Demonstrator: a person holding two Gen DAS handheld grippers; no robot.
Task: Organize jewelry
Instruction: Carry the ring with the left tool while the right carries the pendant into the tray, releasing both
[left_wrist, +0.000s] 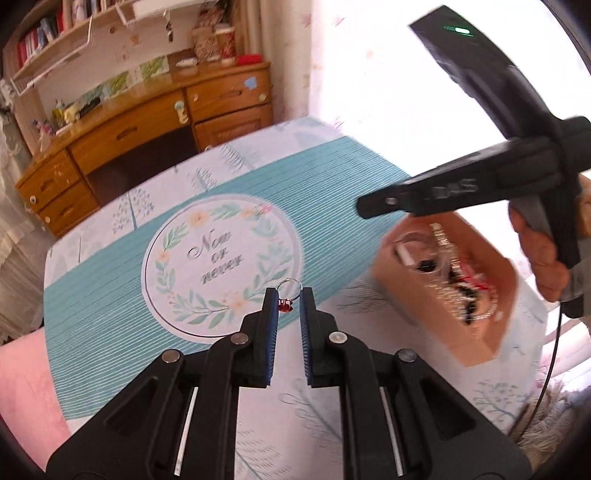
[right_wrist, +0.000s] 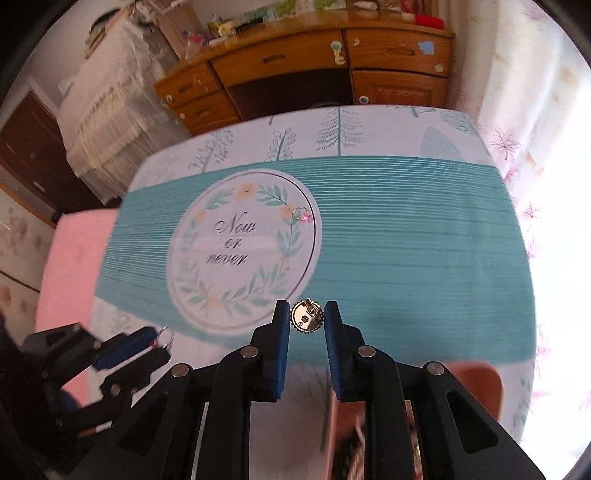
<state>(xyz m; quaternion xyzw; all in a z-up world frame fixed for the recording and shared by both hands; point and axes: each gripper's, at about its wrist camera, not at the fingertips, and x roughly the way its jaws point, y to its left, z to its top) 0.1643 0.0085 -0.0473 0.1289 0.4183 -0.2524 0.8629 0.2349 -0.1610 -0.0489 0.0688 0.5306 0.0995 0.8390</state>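
Your left gripper (left_wrist: 288, 306) fingers pinch a red-stoned ring (left_wrist: 286, 295); your right gripper (right_wrist: 306, 319) clasps a gold brooch (right_wrist: 307, 318). Another ring (right_wrist: 301, 215) awaits on the bench (right_wrist: 406, 258); the box (left_wrist: 443, 288) is part-filled.

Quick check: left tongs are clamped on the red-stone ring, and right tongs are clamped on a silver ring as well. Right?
Not quite. The left tongs do grip the red-stone ring, but the right tongs are clamped on a round gold brooch, not a silver ring. The right wrist view shows it between the blue pads.
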